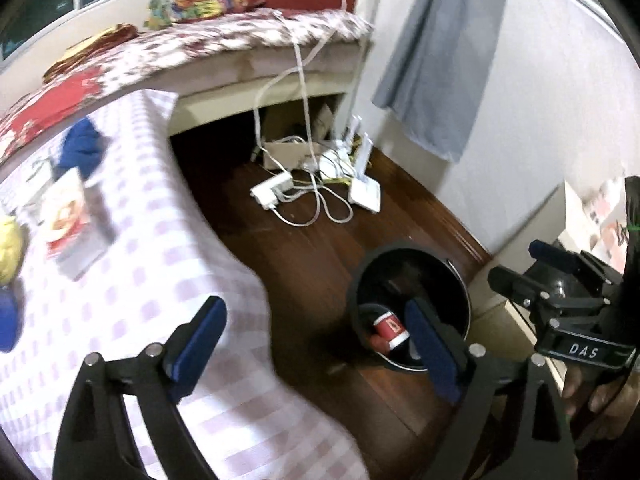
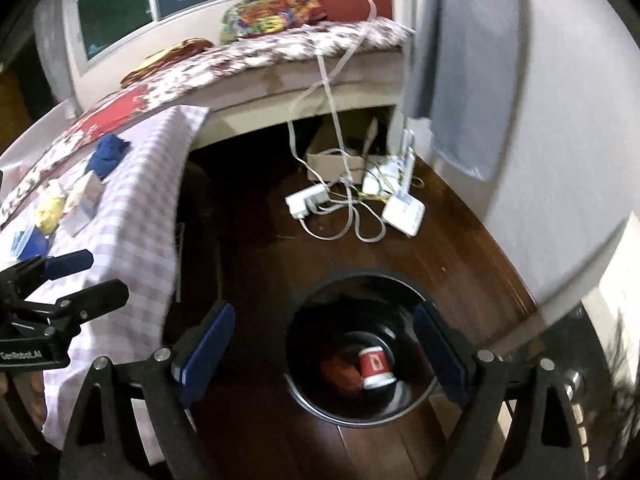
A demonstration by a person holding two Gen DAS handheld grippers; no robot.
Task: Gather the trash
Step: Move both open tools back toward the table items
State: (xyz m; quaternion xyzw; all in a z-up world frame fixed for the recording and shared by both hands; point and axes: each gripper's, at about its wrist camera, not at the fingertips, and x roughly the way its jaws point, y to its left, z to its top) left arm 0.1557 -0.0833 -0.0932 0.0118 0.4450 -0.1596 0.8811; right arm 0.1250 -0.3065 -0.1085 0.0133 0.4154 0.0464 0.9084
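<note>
Overhead, both grippers' jaws gape empty above round black bin [image 2: 360, 360] holding red cup [image 2: 374, 368]

bin [image 2: 412, 400]: far rim blurred | red item [image 2: 340, 372] beside cup [image 2: 374, 368]: unidentifiable | tabletop items [image 1: 68, 220]: motion-blurred

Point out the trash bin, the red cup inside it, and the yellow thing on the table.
trash bin [image 2: 308, 304], right wrist view, far rim
red cup [image 2: 374, 366], right wrist view, its side
yellow thing [image 1: 9, 248], left wrist view, its middle

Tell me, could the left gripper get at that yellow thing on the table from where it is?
Probably yes. The left gripper is open and empty, and the yellow thing lies uncovered on the table with nothing between them.
</note>
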